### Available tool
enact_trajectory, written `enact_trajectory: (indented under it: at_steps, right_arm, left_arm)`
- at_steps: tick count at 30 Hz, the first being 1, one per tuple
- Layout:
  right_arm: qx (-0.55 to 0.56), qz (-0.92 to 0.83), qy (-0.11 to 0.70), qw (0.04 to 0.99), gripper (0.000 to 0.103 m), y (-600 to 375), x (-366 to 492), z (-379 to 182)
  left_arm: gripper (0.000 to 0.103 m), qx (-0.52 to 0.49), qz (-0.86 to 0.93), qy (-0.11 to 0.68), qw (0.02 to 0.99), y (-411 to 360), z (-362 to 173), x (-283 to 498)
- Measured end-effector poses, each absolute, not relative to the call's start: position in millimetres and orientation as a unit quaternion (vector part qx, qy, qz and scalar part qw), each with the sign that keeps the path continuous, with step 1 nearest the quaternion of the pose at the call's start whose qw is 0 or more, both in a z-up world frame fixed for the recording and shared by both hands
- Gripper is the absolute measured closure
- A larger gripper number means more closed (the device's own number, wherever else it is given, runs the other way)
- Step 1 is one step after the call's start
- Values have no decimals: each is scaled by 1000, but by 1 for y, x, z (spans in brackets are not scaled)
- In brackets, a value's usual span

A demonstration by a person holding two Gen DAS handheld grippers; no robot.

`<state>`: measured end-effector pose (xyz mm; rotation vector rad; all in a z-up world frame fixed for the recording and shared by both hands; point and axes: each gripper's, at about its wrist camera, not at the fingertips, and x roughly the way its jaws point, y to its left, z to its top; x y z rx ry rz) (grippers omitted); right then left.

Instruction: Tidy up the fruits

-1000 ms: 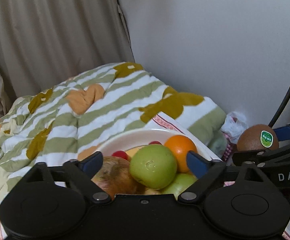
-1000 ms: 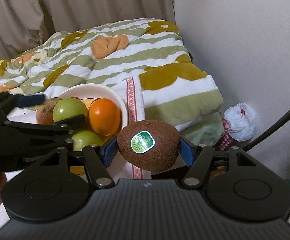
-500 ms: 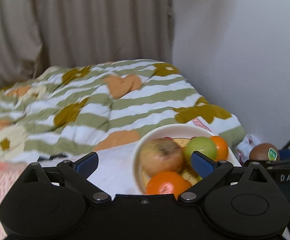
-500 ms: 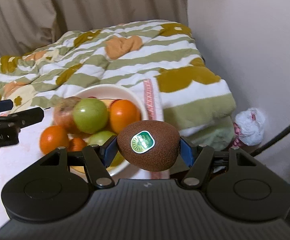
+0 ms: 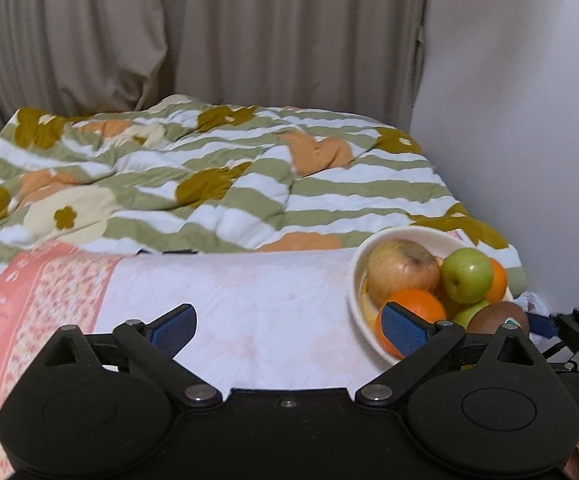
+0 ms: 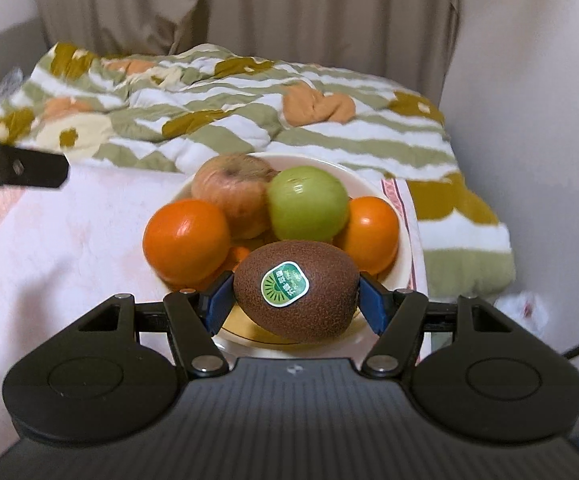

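- My right gripper (image 6: 295, 300) is clamped on the kiwi (image 6: 295, 290), held just over the near edge of the bowl (image 6: 403, 276).
- My left gripper (image 5: 287, 326) is spread wide w/ nothing in it, over the white cloth (image 5: 249, 304).
- Bowl's already heaped: oranges (image 6: 187, 240), green apple (image 6: 308, 204). If I let go too high, kiwi prob rolls off the pile.
- Bowl sits near the table edge; a bump could tip it.

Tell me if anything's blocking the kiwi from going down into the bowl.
Nothing separate does. The right claw holds the kiwi over the bowl's near rim, but the bowl is piled with oranges and apples, leaving only that front gap.
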<state>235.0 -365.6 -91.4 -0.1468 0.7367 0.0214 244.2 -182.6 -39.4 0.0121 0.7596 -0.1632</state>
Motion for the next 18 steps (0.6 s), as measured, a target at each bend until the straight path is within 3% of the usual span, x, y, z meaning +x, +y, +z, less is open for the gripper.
enact_trajectory:
  at_steps: [6, 11, 18]
  right_arm:
    - [-142, 19, 330, 933, 19, -349, 226, -105]
    - [-148, 21, 317, 937, 1, -350, 220, -102]
    - [-141, 22, 318, 937, 1, -348, 207, -89]
  left_arm:
    - [2, -9, -56, 377, 924, -174, -48, 226]
    - [2, -18, -49, 374, 926, -172, -46, 215]
    - [2, -21, -52, 358, 932, -165, -29, 202]
